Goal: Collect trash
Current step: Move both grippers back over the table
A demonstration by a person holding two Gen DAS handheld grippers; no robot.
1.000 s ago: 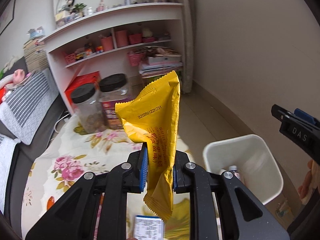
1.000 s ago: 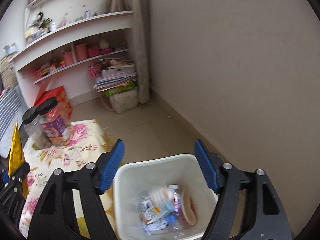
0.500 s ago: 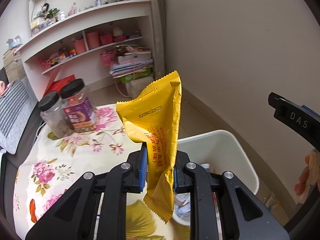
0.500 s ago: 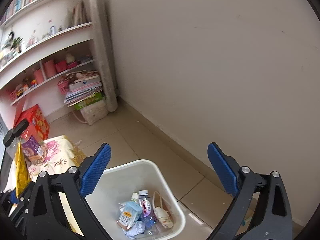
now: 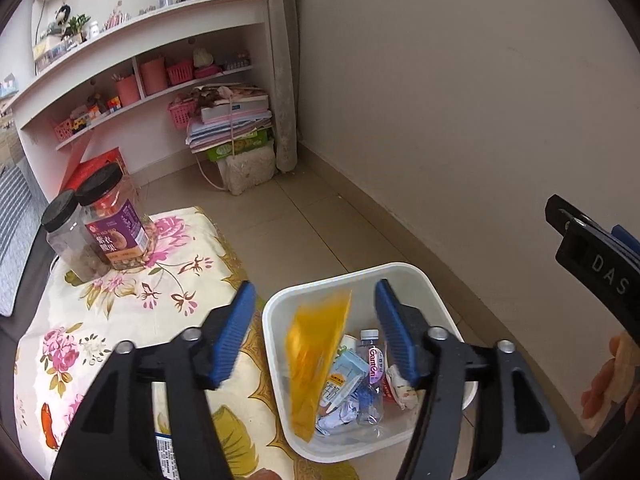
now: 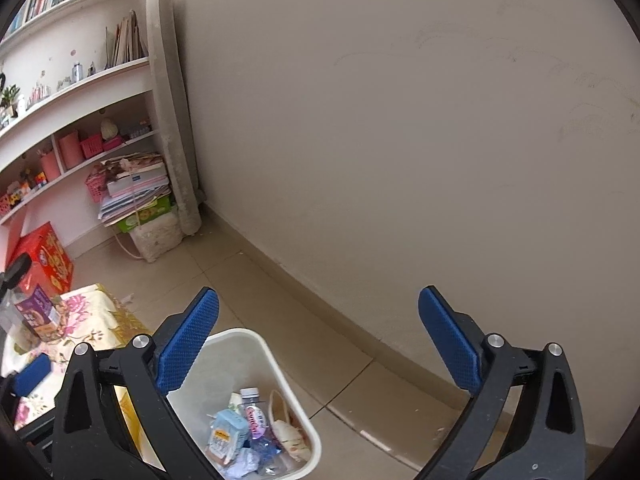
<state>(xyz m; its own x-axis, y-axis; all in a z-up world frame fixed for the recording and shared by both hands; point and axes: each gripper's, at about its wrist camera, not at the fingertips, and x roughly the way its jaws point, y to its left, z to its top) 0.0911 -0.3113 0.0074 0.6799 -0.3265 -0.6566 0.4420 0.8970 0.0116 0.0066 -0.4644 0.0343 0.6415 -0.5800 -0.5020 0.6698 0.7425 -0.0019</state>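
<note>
Dropping trash is what's going on here: the left gripper hangs right over the white bin, and its blue fingers have just been opening, so they stand well apart with nothing pressed between them. The yellow snack wrapper is blurred and looks mid-fall between them, already inside the bin's rim and against its left wall. Makes sense to let go directly above, since a light wrapper like that would flutter off if released from the side.

The right gripper is off to the bin's right, fingers spread as wide as they go and empty; they've just been opening too, so I'd guess it dropped its own piece. From its view the bin sits below the left finger.

Already in the bin: a small plastic bottle, a pale blue carton and some crumpled paper.

Just left of the bin is the surface with the floral cloth, hugging the bin so trash only has a short trip. Two black-lidded jars stand at its far end; those look like food, not trash. Beyond that, tiled floor, a stack of books on a box, and the white shelves.
</note>
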